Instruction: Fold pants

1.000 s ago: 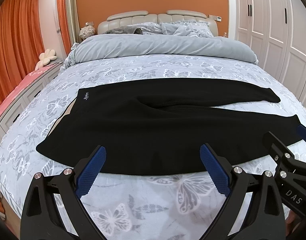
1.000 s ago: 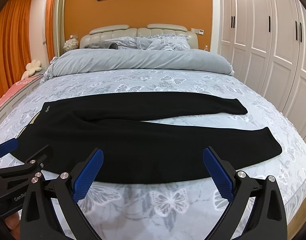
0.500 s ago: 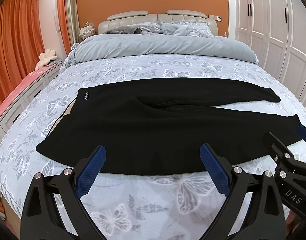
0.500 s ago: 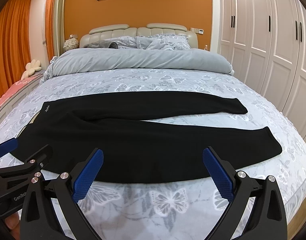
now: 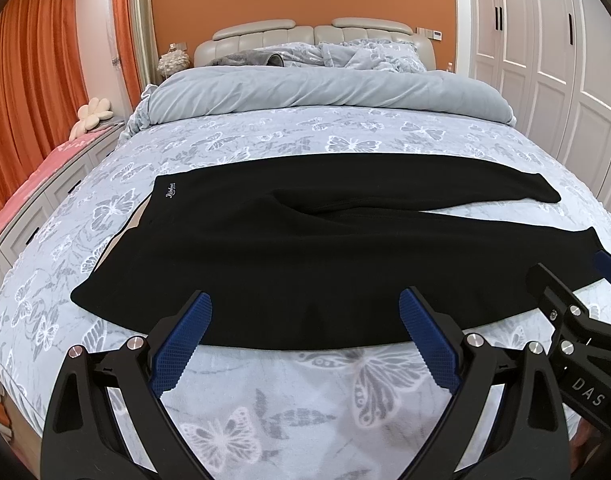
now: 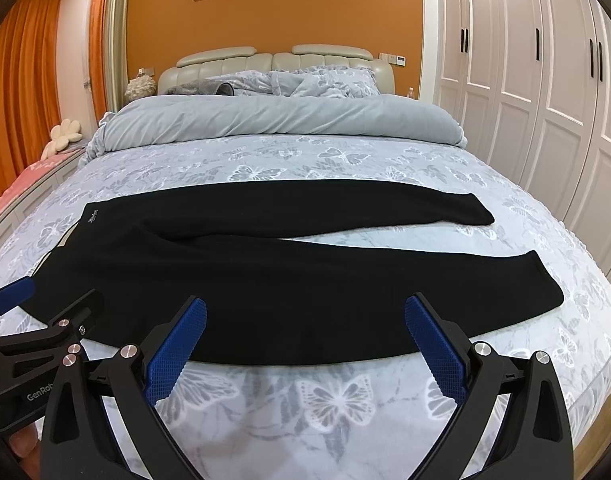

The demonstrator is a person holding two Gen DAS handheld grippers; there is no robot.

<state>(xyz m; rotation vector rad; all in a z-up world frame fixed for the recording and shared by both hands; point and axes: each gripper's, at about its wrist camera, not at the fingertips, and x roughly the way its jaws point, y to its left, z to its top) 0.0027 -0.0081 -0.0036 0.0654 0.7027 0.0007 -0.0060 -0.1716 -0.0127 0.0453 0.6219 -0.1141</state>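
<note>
I see the pants [image 5: 305, 256] lying at 12 o'clock, long axis 9-to-3; left tongs [image 5: 305, 344] and right tongs [image 6: 305, 348] spread, empty.

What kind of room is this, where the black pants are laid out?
A home bedroom, most likely: the pants lie on a made bed with a padded headboard and pillows, beside white wardrobe doors.
</note>
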